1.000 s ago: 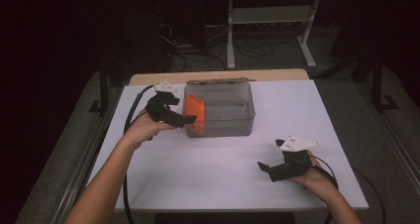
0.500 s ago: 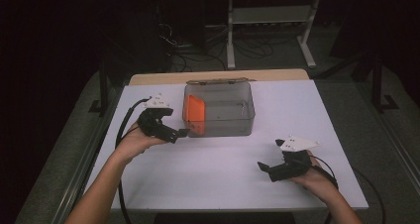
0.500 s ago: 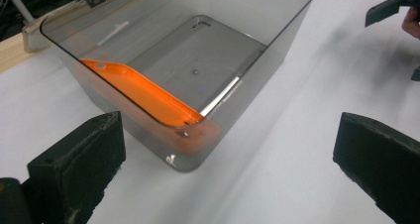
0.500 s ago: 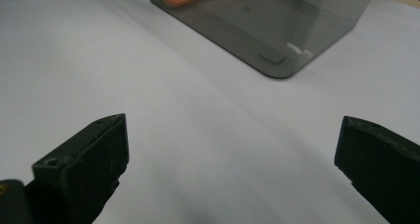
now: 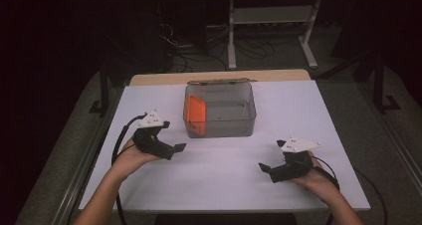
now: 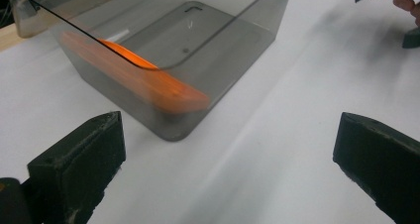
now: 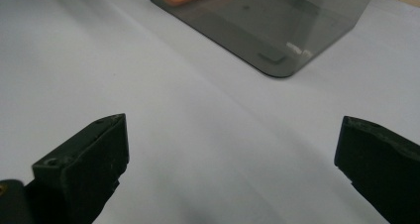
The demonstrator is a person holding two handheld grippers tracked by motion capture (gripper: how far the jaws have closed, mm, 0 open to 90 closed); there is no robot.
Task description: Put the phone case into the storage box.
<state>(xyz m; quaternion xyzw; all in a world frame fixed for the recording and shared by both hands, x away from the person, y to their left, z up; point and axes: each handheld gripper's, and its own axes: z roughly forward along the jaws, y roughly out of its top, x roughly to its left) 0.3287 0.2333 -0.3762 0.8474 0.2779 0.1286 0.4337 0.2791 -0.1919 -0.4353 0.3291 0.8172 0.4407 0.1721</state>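
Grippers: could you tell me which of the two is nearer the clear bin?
The left gripper, just off the clear bin's front-left corner; the right gripper sits farther back toward the table's near edge.

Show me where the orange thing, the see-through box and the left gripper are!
orange plate [image 5: 195, 114], high view, its flat face.
clear grey box [image 5: 247, 127], high view, its front wall.
left gripper [image 5: 175, 148], high view, between its fingertips.

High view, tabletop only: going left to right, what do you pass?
left gripper, held open → orange piece leaning inside the bin's left end → clear grey bin → right gripper, held open
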